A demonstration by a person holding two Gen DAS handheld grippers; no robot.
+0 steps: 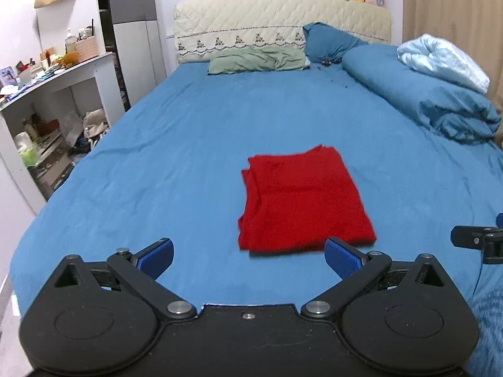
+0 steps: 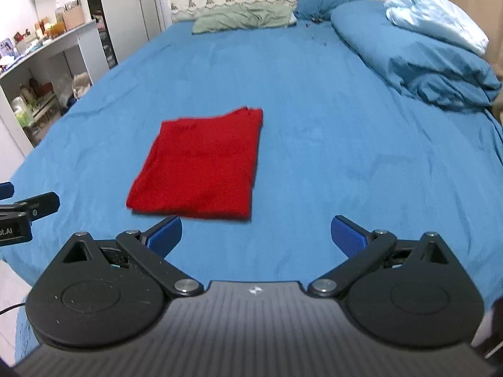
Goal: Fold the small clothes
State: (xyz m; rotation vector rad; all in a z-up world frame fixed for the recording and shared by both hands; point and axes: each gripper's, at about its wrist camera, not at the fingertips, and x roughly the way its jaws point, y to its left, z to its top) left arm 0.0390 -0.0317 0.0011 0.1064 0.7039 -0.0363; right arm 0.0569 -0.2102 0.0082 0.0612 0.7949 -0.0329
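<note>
A red garment (image 1: 301, 201) lies folded into a flat rectangle on the blue bed sheet (image 1: 176, 157). It also shows in the right wrist view (image 2: 201, 166). My left gripper (image 1: 250, 257) is open and empty, just short of the garment's near edge and above the sheet. My right gripper (image 2: 256, 237) is open and empty, near the garment's near right corner, apart from it. The right gripper's tip shows at the right edge of the left wrist view (image 1: 481, 242). The left gripper's tip shows at the left edge of the right wrist view (image 2: 28, 210).
A rolled blue duvet (image 1: 424, 94) with a pale blue cloth (image 1: 446, 59) lies along the bed's right side. A green pillow (image 1: 257, 59) and blue pillow (image 1: 330, 44) lie at the headboard. A cluttered white shelf unit (image 1: 56, 100) stands left of the bed.
</note>
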